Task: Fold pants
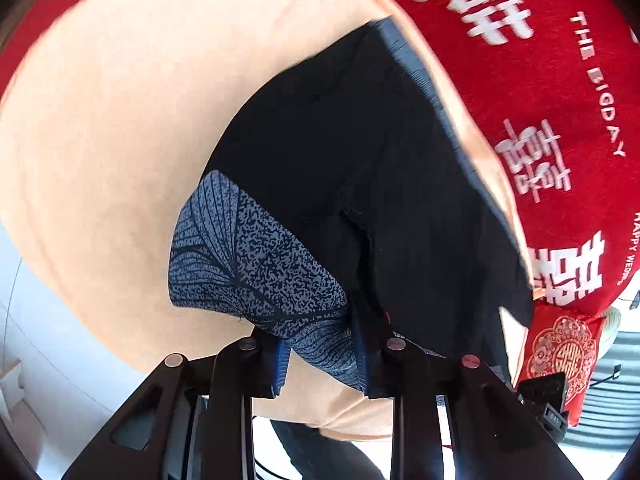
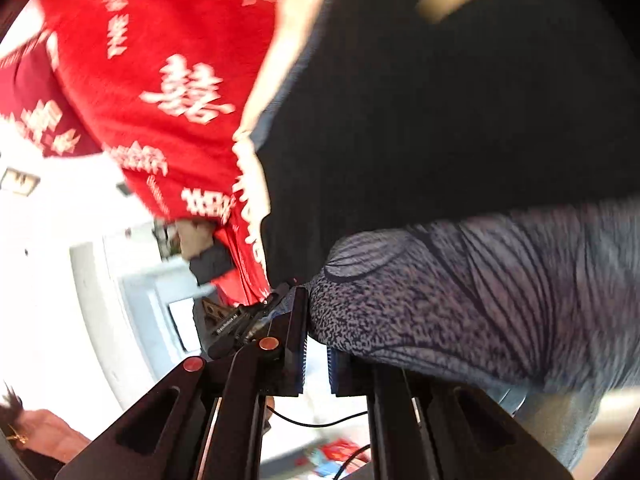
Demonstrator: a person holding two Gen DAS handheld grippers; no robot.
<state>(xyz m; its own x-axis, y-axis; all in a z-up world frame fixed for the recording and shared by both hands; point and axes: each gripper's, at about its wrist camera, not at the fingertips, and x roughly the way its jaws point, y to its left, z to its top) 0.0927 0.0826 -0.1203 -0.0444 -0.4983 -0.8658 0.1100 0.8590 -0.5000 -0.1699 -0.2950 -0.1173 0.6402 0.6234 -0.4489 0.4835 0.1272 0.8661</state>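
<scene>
The pants (image 1: 352,184) are black with a blue-grey speckled leaf-print panel (image 1: 256,264), lying on a peach sheet (image 1: 120,140). My left gripper (image 1: 320,344) has its fingers around the print panel's near edge and grips the cloth. In the right wrist view the same pants (image 2: 440,120) fill the right side, with the print panel (image 2: 480,300) draped over the right finger. My right gripper (image 2: 316,340) is nearly closed, its fingertips at the panel's edge; the cloth seems pinched there, though blur hides the contact.
A red blanket with white characters (image 1: 540,100) lies beside the peach sheet, also in the right wrist view (image 2: 160,80). A red embroidered pouch (image 1: 560,360) sits at the right. A person's hand (image 2: 196,240) and a black device (image 2: 228,324) are beyond the blanket.
</scene>
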